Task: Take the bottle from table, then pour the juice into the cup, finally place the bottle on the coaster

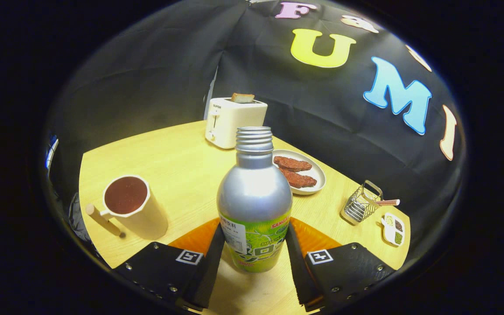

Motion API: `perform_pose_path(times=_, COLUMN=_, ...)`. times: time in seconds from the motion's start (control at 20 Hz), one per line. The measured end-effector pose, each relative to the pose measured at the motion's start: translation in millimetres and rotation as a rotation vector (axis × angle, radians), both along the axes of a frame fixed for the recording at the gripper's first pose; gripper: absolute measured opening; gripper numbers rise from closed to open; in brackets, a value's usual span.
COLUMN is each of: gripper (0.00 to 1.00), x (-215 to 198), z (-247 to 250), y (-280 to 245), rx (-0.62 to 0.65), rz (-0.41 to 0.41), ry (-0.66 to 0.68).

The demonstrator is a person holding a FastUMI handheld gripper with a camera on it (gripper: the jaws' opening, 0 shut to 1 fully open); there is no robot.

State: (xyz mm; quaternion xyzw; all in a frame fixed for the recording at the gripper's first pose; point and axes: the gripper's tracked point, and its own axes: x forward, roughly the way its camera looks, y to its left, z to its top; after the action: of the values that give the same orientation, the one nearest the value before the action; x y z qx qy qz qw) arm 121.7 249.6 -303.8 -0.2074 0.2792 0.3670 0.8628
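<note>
A silver metal bottle (254,197) with a green label and an open threaded neck stands upright between my fingers. My gripper (255,234) is shut on its lower body, one finger pressing on each side of the label. An orange coaster (195,239) shows behind and below the bottle, on both sides of it; I cannot tell whether the bottle's base touches it. To the left, beyond the left finger, a cream cup (134,208) with a wooden handle holds dark red juice.
A white toaster (230,120) with a slice of bread stands at the back of the wooden table (177,153). A plate (315,173) with two brown slices lies behind the bottle. To the right are a wire holder (361,203) and a small divided dish (394,228).
</note>
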Motion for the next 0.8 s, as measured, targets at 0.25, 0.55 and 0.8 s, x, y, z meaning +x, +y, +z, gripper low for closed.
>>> perform_pose_path(times=0.25, gripper=0.72, x=24.7, z=-5.5, y=8.2, rx=0.063, rz=-0.026, ry=0.011)
perform_pose_path(times=0.55, gripper=0.74, x=39.4, z=-11.7, y=25.2, rx=0.132, rz=-0.013, ry=-0.005)
perform_pose_path(times=0.8, gripper=0.76, x=54.3, z=-20.3, y=30.6, rx=0.148, rz=-0.033, ry=-0.027)
